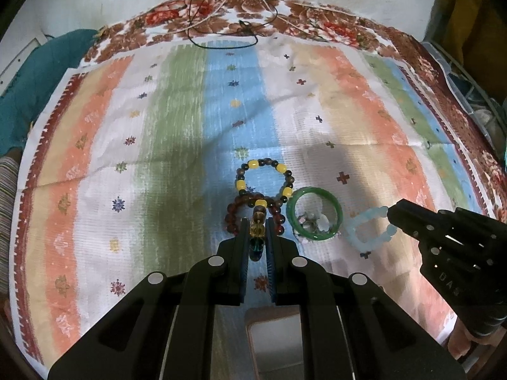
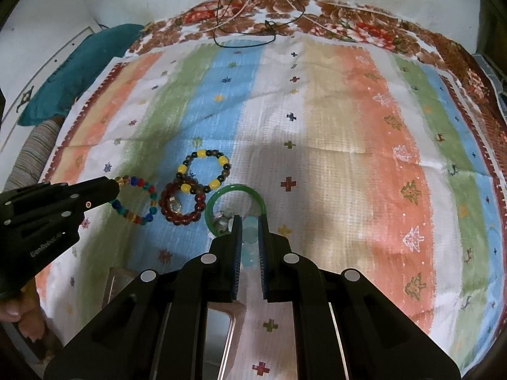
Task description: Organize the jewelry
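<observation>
Now the jewelry lies clustered near the front middle of a striped cloth (image 1: 177, 120) spread over the tabletop. The multicolored bead bracelet (image 2: 139, 202) sits leftmost in the right wrist view, one end of its loop pinched between the fingers of the left claw (image 1: 256, 223); in the left wrist view its amber and teal beads show in the narrow gap between the nearly closed fingers. Just to its right lies a dark red bead bracelet (image 2: 180, 205), and a yellow-and-brown bead bracelet (image 1: 264, 179) overlaps the far edge of the red one. Touching that pair on the right is a green bangle (image 1: 315, 213), lying flat with small silvery pieces (image 1: 312, 221) inside its ring; what they are is too blurred to tell. Next to the bangle, the pale blue bead bracelet (image 1: 370, 229) rests on the cloth, and the right claw (image 2: 250, 221) has its fingers drawn close on the beads at one side of it. A brown floral border (image 1: 332, 22) runs along the far edge of the cloth, where thin black cords (image 1: 221, 38) trail over it. A teal cushion (image 2: 79, 72) sits off the cloth's left far corner.
</observation>
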{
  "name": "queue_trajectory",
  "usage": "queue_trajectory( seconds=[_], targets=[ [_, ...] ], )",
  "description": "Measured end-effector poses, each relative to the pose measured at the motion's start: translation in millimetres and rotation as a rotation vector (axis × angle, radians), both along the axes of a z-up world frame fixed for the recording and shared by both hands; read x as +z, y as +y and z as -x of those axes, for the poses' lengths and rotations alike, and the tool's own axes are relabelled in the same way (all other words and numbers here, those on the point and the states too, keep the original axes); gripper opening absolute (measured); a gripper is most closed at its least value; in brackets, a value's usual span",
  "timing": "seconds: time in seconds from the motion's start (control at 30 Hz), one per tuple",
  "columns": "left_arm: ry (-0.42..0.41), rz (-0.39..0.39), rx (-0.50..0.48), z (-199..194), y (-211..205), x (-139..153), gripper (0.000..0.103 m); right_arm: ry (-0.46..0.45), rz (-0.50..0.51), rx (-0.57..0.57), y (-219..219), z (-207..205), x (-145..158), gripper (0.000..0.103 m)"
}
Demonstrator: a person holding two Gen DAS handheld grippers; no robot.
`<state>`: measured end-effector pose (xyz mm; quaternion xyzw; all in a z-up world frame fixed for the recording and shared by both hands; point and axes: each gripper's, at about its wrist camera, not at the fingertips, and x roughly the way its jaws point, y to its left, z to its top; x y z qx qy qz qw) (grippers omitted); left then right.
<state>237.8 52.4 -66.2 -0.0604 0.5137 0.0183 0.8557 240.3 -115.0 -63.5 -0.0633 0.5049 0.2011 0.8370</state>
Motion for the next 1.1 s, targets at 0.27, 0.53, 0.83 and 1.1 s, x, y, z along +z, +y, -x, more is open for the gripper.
queue_trajectory(
  seconds=[0.27, 0.53, 0.83, 1.1],
  targets=[
    [-0.02, -0.002, -0.015, 13, -11, 9, 0.009, -0.045, -0.007, 0.009, -3, 14, 17, 0.001],
    [0.001, -0.027, -0.013, 12, -11, 2, 0.009, 0.079, 0.059, -0.013, -10, 1, -19, 0.001],
    [0.033, -0.036, -0.02, 8, -6, -9, 0.009, 0.108, 0.102, -0.048, -18, -6, -38, 0.049],
    [0.049, -0.049, -0.025, 3, -5, -16, 0.01, 0.147, 0.12, -0.053, -17, -16, -54, 0.049]
  ],
)
